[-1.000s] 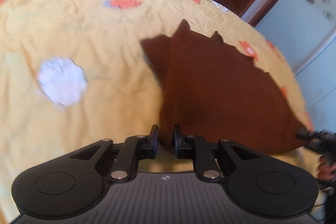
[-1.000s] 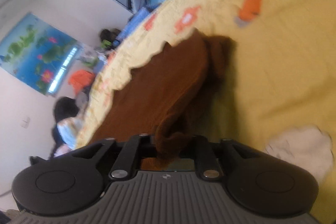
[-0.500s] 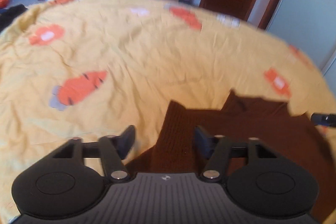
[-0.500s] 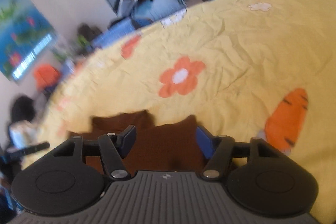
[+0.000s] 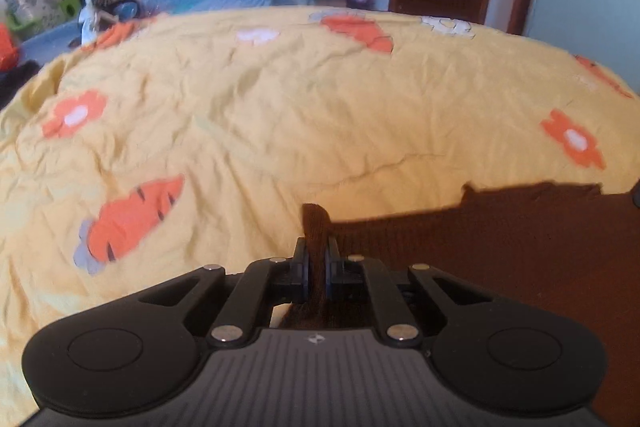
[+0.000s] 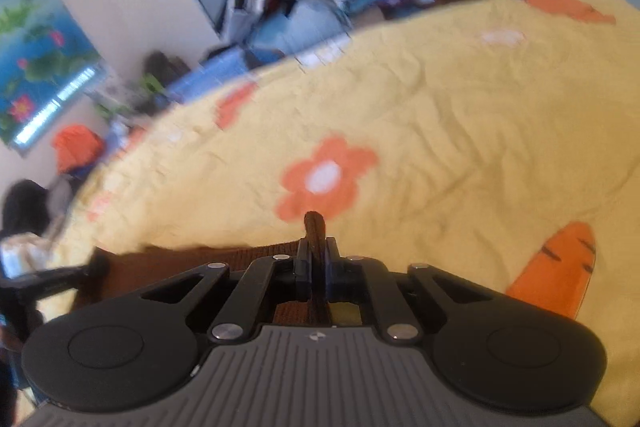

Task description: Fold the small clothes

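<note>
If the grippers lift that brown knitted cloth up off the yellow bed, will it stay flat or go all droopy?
Probably droopy: the brown knitted cloth bunches into a thin fold where the left gripper pinches it, and likewise in the right gripper. It looks soft and light, lying limp on the yellow bedsheet. Its ribbed knit likely won't slip easily.

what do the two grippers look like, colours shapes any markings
Both look alike. The left gripper and right gripper are matte black, each with two rounded lobes bearing a circular recess, angled link bars with silver rivets, and a grey ribbed body with a small pale logo at the top centre. The fingers are short, black, with blue-edged pads. No cables or sleeves show.
</note>
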